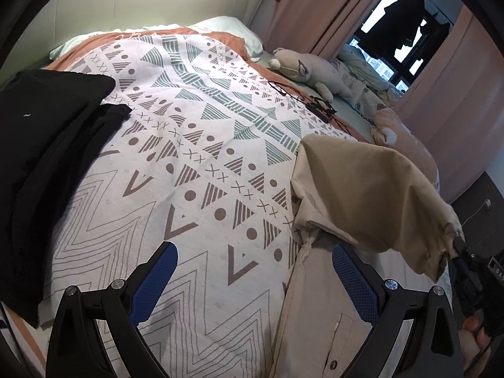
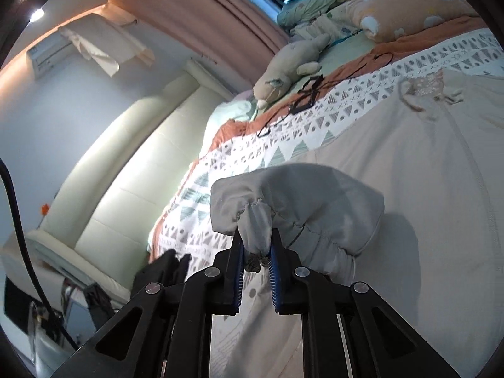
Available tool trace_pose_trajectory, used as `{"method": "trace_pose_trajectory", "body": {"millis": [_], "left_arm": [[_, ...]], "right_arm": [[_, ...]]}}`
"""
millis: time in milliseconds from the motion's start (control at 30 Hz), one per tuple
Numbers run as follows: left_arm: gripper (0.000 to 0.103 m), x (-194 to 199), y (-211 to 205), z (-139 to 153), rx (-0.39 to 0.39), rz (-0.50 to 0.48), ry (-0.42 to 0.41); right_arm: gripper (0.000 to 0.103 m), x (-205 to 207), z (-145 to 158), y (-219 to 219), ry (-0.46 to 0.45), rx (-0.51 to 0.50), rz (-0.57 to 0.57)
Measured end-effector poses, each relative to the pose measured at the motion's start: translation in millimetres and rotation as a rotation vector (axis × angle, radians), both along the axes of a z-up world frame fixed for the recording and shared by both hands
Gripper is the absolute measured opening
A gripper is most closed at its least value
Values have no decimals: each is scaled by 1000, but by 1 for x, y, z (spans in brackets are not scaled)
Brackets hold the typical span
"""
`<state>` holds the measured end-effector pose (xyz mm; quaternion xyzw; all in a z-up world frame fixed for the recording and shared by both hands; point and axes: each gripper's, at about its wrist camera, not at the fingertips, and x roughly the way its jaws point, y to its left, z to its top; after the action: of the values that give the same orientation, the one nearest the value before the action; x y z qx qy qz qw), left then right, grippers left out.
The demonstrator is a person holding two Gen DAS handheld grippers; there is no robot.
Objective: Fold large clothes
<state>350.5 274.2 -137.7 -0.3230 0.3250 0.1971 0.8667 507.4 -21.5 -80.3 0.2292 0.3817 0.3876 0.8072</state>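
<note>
- Bedroom scene: a patterned bedspread (image 1: 195,163) covers the bed, with pink curtains (image 1: 315,6) at 1 o'clock.
- Nearest, the left claw (image 1: 253,286) hangs with its jaws apart, holding nothing.
- Right claw (image 2: 255,260) is clamped on the gathered cuff (image 2: 255,230) of a beige jacket (image 2: 409,163) spread toward 2 o'clock.
- Carry the sleeve flat across the body, keeping the grip firm.
- Folded black clothes (image 1: 47,145) lie at 9 o'clock.
- Farther, a plush toy (image 1: 302,66).

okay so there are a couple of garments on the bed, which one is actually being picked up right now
The beige garment. The right gripper pinches its gathered cuff, holding that part off the patterned bedspread. The black clothes lie untouched at the bed's other side.
</note>
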Motion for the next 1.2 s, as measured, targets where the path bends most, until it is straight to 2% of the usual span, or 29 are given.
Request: {"method": "trace_pose_trajectory", "body": {"millis": [200,300,367,400,433,500,533,633,733,900,1033,1100,1167,1200], "left_arm": [[99,11,-13,-5,16,-29,31],[98,18,-21,-5,34,-50,45],[98,22,-26,-5,46,-61,52],[98,24,-29,-5,49,-68,56],[98,25,-31,-6,53,-75,60],[98,28,-35,-7,65,-83,70],[98,29,-37,-7,75,-85,78],[98,35,-41,-6,89,-102,82],[98,47,-46,-2,109,-121,92],[98,73,-58,9,161,-191,111],[98,98,-60,16,188,-199,155],[94,111,-64,15,216,-226,176],[93,120,-68,9,239,-241,188],[93,124,-69,3,241,-252,192]], "right_arm": [[15,11,14,-77,-5,79,-174],[15,17,14,-112,-2,80,-277],[19,22,13,-135,4,57,-365],[30,24,11,-147,11,6,-439],[53,26,9,-156,17,-34,-482],[85,33,2,-173,40,-143,-552],[87,33,-3,-183,50,-157,-565],[87,31,-19,-198,121,-127,-547],[87,30,-45,-200,229,-153,-569],[87,35,-79,-205,347,-179,-558],[87,43,-98,-211,389,-199,-577],[86,48,-106,-212,394,-195,-577],[83,54,-110,-210,388,-187,-563],[78,59,-114,-209,385,-185,-554]]}}
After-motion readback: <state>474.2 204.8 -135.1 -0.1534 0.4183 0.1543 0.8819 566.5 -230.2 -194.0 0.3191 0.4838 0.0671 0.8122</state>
